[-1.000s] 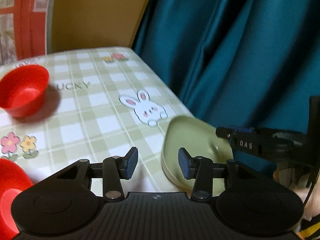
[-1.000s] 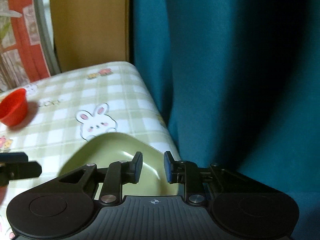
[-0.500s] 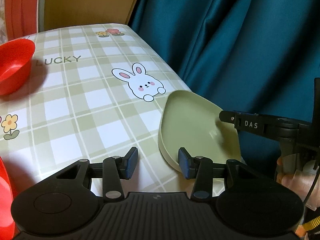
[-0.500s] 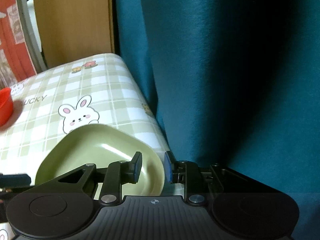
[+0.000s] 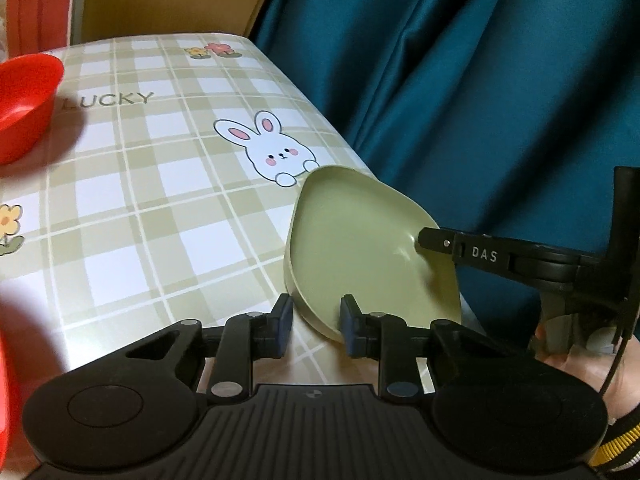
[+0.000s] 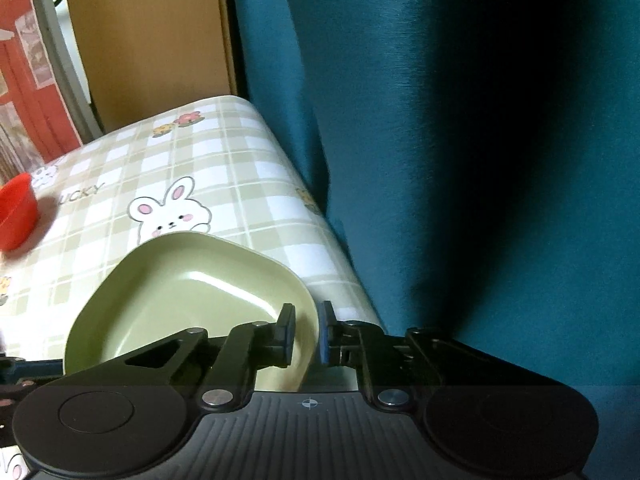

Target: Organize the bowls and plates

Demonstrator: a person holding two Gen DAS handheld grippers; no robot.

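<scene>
A pale green plate [image 5: 360, 240] lies at the right edge of the checked table [image 5: 160, 200], partly over the edge. My left gripper [image 5: 318, 326] has the plate's near rim between its pads; its jaws are closing and both pads look pressed to the rim. In the right wrist view the green plate [image 6: 180, 300] has its right rim pinched in my right gripper [image 6: 306, 332], whose jaws are closing to a narrow gap. One of the right gripper's fingers [image 5: 476, 254] reaches over the plate's far side.
A red bowl [image 5: 20, 108] stands at the table's left, and it shows as the same red bowl [image 6: 16, 212] in the right wrist view. A blurred red thing [image 5: 6, 380] fills the near left corner. A teal curtain [image 5: 480, 100] hangs past the table's edge. A hand [image 5: 580, 364] holds the right gripper.
The left gripper came down and forward onto the plate's near rim and its jaws narrowed around it. The right gripper's jaws narrowed onto the right rim.
</scene>
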